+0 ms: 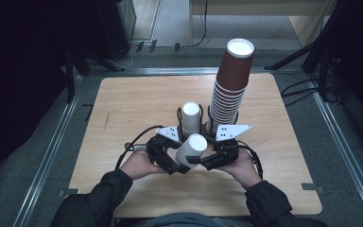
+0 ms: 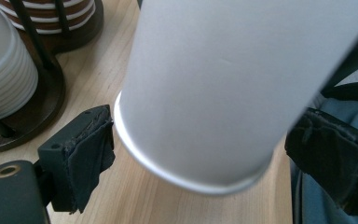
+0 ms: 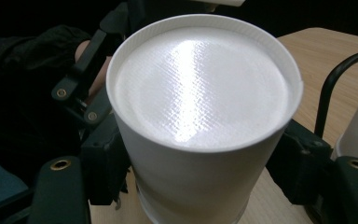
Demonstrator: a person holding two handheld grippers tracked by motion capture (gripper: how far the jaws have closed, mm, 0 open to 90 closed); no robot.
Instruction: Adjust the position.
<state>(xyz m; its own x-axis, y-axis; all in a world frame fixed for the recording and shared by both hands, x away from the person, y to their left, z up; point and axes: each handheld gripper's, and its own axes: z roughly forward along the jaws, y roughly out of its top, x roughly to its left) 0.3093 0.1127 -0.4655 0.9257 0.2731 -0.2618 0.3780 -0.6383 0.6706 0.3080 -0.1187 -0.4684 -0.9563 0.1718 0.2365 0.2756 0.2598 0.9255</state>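
Observation:
A white paper cup [image 1: 190,150] hangs tilted over the table's near middle, its closed base turned up. My left gripper [image 1: 174,163] comes in from the left and my right gripper [image 1: 207,161] from the right; both are shut on this cup. In the left gripper view the cup's rim [image 2: 186,182] sits between the padded fingers [image 2: 86,154] of my left gripper [image 2: 205,154]. In the right gripper view the cup's base [image 3: 200,84] faces the camera, and my right gripper [image 3: 205,172] presses on both sides of its wall.
Just behind the grippers a dark wire holder [image 1: 203,126] carries a short stack of white cups [image 1: 191,116] and a tall leaning stack of brown cups [image 1: 231,80]. The wooden table [image 1: 132,104] is bare to the left and right. Dark floor lies beyond its edges.

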